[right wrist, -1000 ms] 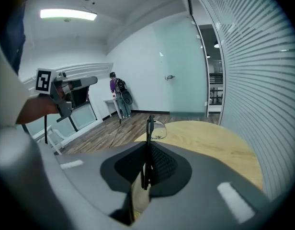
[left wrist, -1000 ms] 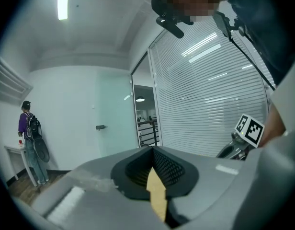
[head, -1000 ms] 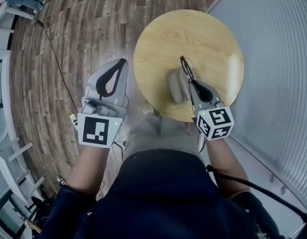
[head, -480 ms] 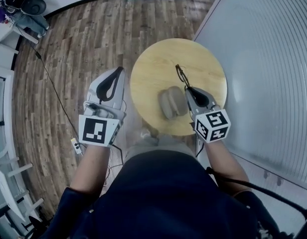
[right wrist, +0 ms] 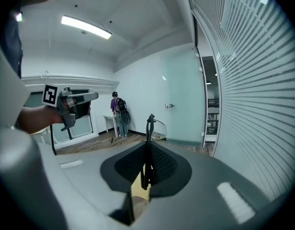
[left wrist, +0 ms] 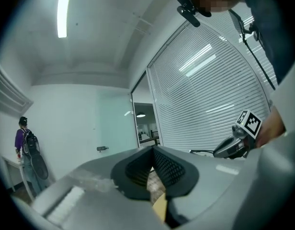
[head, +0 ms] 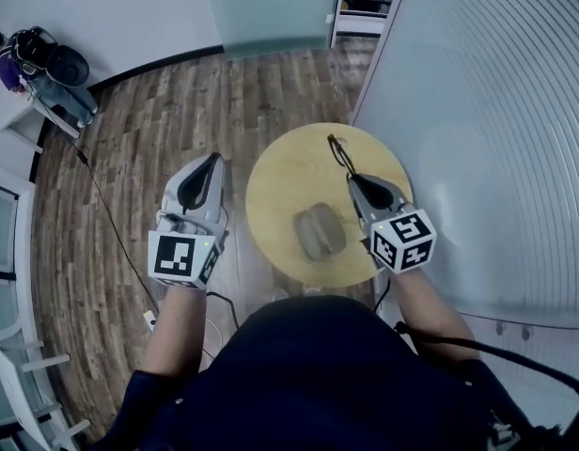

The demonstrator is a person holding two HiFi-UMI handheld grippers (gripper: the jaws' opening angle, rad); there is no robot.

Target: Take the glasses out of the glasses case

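Head view and both tool views, one moment. A wooden floor (head: 130, 158) fills the ground left of the round tabletop (head: 280, 181); a slatted wall (head: 496, 139) rises just beside the tabletop's right edge. The person's dark torso stands at the tabletop's near edge.

Left tool (head: 211, 161): held over the floor, left of the tabletop and clear of its rim. Its own view shows the two dark ribbed pads drawn together at their tips, with only a thin slit lower down and nothing between them.

Right tool (head: 353, 179): held over the right part of the tabletop, pointing towards its far edge. Its jaws are closed on the glasses (head: 339, 155), whose dark frame stands upright between the pads and projects past the tips towards the tabletop's far rim.

Glasses case (head: 318, 231): grey, lying on the near half of the tabletop, showing as two rounded halves side by side. It sits to the near left of the right tool, and the glasses are apart from it.
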